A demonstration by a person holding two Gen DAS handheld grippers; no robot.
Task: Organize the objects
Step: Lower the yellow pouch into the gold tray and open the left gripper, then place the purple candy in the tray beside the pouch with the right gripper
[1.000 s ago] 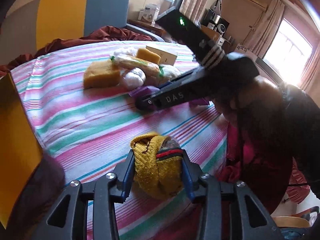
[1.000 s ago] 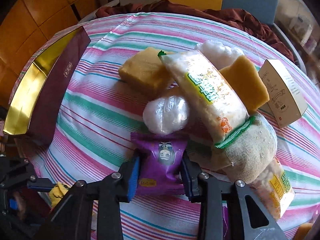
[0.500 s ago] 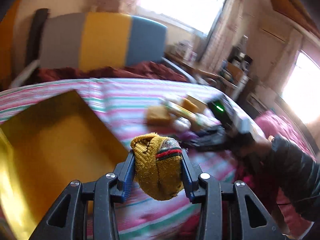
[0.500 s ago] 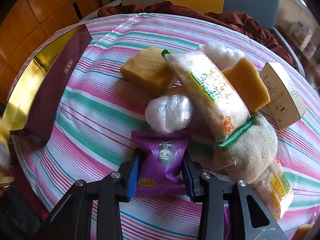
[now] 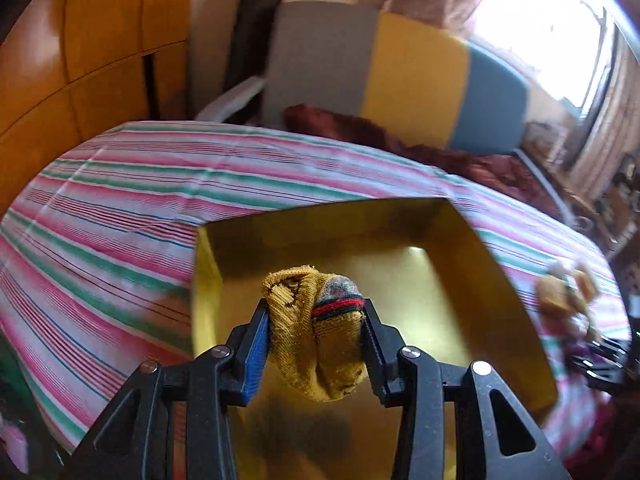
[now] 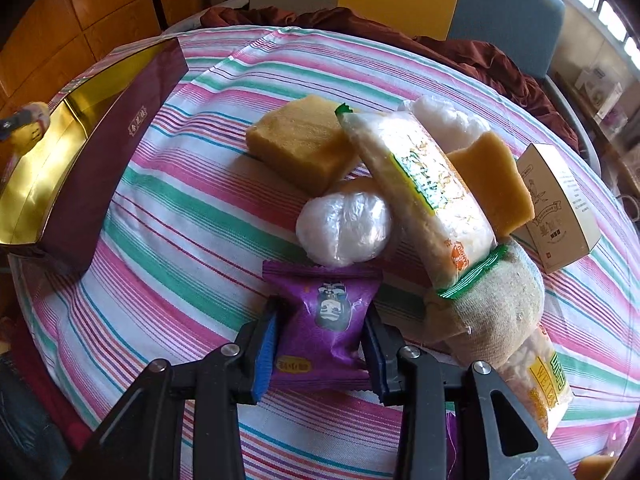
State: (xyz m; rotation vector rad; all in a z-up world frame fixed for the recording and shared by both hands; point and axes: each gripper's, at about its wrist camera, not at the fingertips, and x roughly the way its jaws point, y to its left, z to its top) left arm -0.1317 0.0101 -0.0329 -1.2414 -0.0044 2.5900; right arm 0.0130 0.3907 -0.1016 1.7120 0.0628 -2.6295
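My left gripper (image 5: pixel 316 344) is shut on a rolled mustard-yellow sock (image 5: pixel 316 336) with a red and green band and holds it above the open gold-lined box (image 5: pixel 500 292). That box shows in the right wrist view (image 6: pixel 120 136) at the left, maroon outside. My right gripper (image 6: pixel 320 348) is shut on a purple snack packet (image 6: pixel 324 320) at the near edge of a pile: two yellow sponges (image 6: pixel 300 144), a white plastic-wrapped ball (image 6: pixel 344 228), a long rice-cracker pack (image 6: pixel 420 196) and a beige sock (image 6: pixel 496 300).
The striped tablecloth (image 6: pixel 180 216) covers a round table. A small cream carton (image 6: pixel 560 208) stands at the right of the pile. A second snack pack (image 6: pixel 544 384) lies near the right edge. A yellow, grey and blue chair (image 5: pixel 412 76) stands behind the table.
My left gripper has swung left with the yellow sock, from facing the pile to hanging over the gold box. My right gripper has stayed shut on the purple packet, hardly moving.
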